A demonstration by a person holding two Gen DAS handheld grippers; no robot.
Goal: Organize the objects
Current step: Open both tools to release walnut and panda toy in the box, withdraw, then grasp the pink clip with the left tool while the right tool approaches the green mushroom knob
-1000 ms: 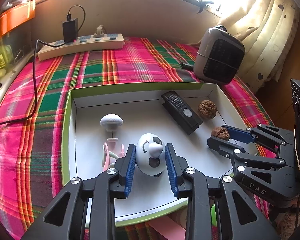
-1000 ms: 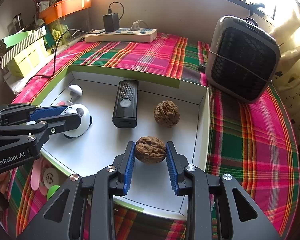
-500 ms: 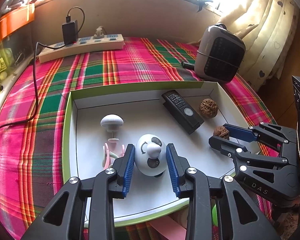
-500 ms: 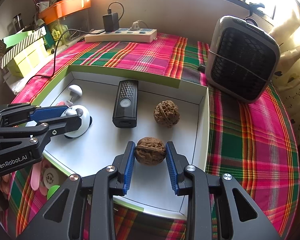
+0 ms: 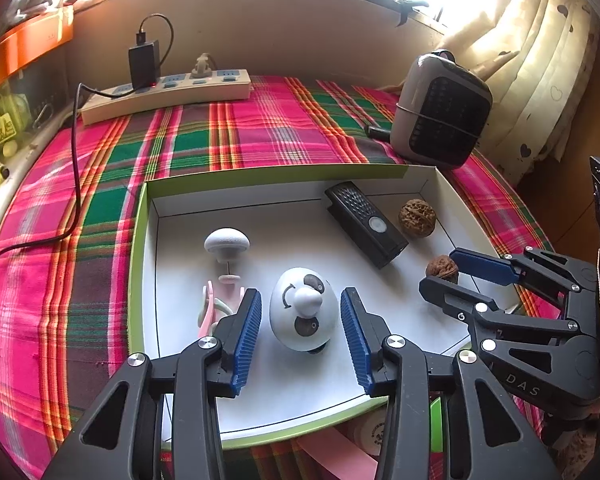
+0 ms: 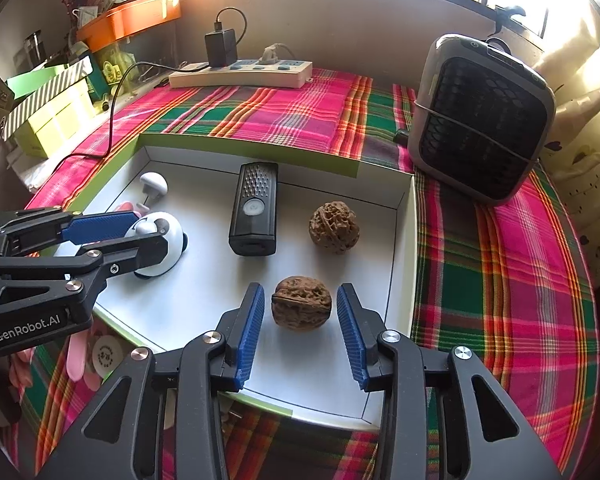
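1. Left wrist view: the left claw (image 5: 301,330) is spread wide around a white egg-shaped panda toy (image 5: 303,309), with a clear gap on each side between the toy and the blue ribbed pads (image 5: 247,340). The toy rests on the floor of a shallow white cardboard tray with a green rim (image 5: 137,264), which lies on a pink, green and red plaid cloth (image 5: 260,128).
2. Same view, inside the tray: a small white mushroom-shaped knob (image 5: 226,243) lies left of the toy above a pink plastic piece (image 5: 212,312). A black rectangular remote-like device (image 5: 366,224) lies diagonally toward the far right, with a light brown wrinkled walnut (image 5: 417,218) just beside it.
3. Same view, right side: the right claw (image 5: 456,270) reaches in, spread on either side of a darker brown walnut (image 5: 442,268).
4. Right wrist view: the right claw (image 6: 301,320) is wide, and the darker walnut (image 6: 301,309) sits on the tray floor between its pads without touching either. The lighter walnut (image 6: 334,228) lies farther back, and the black device (image 6: 255,208) is to its left.
5. Same view, left: the left claw (image 6: 136,234) flanks the panda toy (image 6: 160,246).
6. Background: a beige power strip (image 6: 242,73) and a grey grilled heater (image 6: 480,120) stand on the cloth.
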